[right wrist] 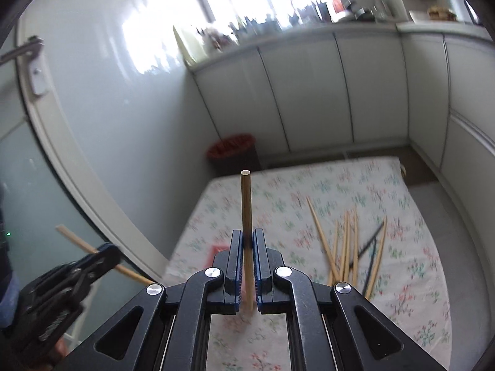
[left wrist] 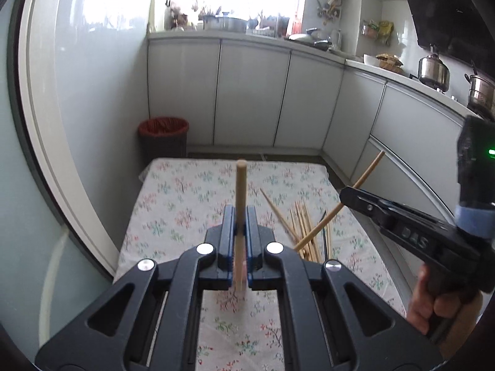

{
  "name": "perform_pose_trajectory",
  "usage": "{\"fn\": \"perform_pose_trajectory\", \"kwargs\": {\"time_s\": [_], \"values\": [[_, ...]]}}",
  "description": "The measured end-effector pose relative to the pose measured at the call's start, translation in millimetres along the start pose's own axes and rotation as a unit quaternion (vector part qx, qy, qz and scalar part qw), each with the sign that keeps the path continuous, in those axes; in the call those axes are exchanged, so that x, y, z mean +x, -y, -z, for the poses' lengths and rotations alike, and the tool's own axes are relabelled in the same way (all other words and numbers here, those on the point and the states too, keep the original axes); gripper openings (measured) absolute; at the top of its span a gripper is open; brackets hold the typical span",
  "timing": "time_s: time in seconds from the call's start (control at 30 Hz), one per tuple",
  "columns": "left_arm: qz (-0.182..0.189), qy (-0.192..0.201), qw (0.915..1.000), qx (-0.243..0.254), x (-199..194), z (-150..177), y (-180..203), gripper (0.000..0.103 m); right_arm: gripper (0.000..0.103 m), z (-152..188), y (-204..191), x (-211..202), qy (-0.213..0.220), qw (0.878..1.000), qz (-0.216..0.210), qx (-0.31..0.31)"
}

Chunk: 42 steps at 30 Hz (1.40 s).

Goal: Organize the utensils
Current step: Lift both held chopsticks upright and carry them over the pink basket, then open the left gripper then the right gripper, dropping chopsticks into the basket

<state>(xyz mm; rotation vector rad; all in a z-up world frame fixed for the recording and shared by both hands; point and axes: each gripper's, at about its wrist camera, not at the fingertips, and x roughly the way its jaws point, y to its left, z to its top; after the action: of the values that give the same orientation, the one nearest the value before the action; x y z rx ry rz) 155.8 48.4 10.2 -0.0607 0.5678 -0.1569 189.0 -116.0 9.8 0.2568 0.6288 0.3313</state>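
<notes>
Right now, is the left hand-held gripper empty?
No, the left hand-held gripper is shut on a wooden chopstick that stands up between its fingers.

Floral tablecloth (left wrist: 185, 191), tan chopsticks (right wrist: 346, 247)

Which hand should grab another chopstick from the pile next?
Neither can yet: the left gripper and right gripper are each shut on a chopstick. Once they let go, probably the right, since the pile lies on the tablecloth's right side.
</notes>
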Motion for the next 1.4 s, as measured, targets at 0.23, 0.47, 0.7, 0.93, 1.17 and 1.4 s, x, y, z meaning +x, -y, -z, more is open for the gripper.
{"fn": "perform_pose_trajectory", "kwargs": {"time_s": [0.23,0.47,0.7,0.93,1.17,1.4], "values": [[-0.011,0.049,0.9986,-0.012,2.5,-33.6,-4.0,0.007,0.006,-24.4,-19.5,-12.8,0.053,0.998,-0.038,-0.006],[-0.024,0.059,0.9978,-0.018,35.3,-31.3,-9.3,0.007,0.006,-31.7,-8.7,9.5,0.069,0.997,-0.031,0.003],[-0.044,0.027,0.9987,-0.003,74.0,-25.7,-7.7,0.007,0.006,-25.0,-2.4,51.9,0.036,0.999,-0.024,0.002],[-0.050,-0.026,0.9984,-0.002,106.7,-15.2,-9.4,0.007,0.007,-12.3,9.9,91.0,-0.014,0.999,-0.025,0.015],[-0.040,-0.029,0.9987,-0.011,114.0,-14.1,-13.2,0.007,0.009,-5.4,21.7,106.1,-0.030,0.996,-0.065,0.049],[-0.040,-0.008,0.9991,-0.013,94.3,-20.8,-13.0,0.028,0.016,-13.9,29.7,82.4,-0.008,0.992,-0.089,0.088]]}}
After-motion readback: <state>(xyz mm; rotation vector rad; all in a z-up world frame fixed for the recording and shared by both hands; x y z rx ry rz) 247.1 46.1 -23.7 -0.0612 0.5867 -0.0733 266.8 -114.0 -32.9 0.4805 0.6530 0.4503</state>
